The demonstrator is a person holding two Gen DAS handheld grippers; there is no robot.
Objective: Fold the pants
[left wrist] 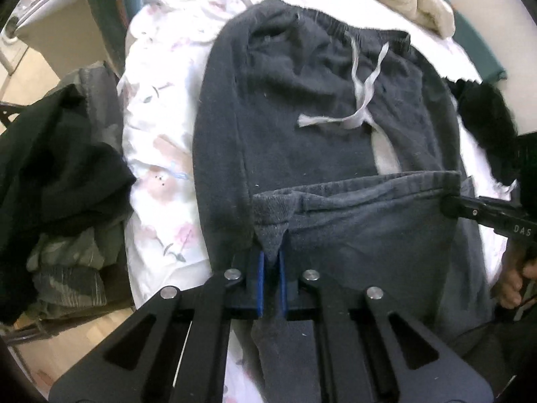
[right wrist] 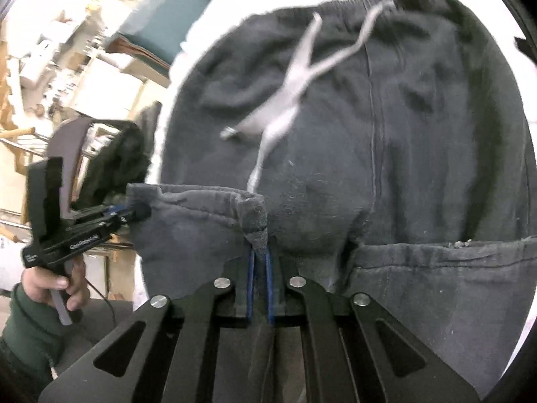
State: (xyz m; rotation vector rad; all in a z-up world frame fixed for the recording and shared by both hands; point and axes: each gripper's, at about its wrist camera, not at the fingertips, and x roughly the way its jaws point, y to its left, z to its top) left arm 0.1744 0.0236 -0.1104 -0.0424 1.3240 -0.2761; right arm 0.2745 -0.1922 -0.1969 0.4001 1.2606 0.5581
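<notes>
You pinch the leg cuff point(left wrist: 355, 189) of the dark pants point(left wrist: 302, 107) on the bed sheet point(left wrist: 157, 127) with your left gripper point(left wrist: 272, 258) and right gripper point(right wrist: 258, 255) squeezed shut; next, carry it up to the waistband point(left wrist: 362, 32).

My left gripper point(left wrist: 272, 262) is matte black, with 2 blue pads point(left wrist: 260, 278) and 4 round silver screws on its flat cut-out arms. My right gripper point(right wrist: 258, 265) matches it. My left sleeve point(right wrist: 27, 329) is dark green, and white lettering marks the black handle.
</notes>
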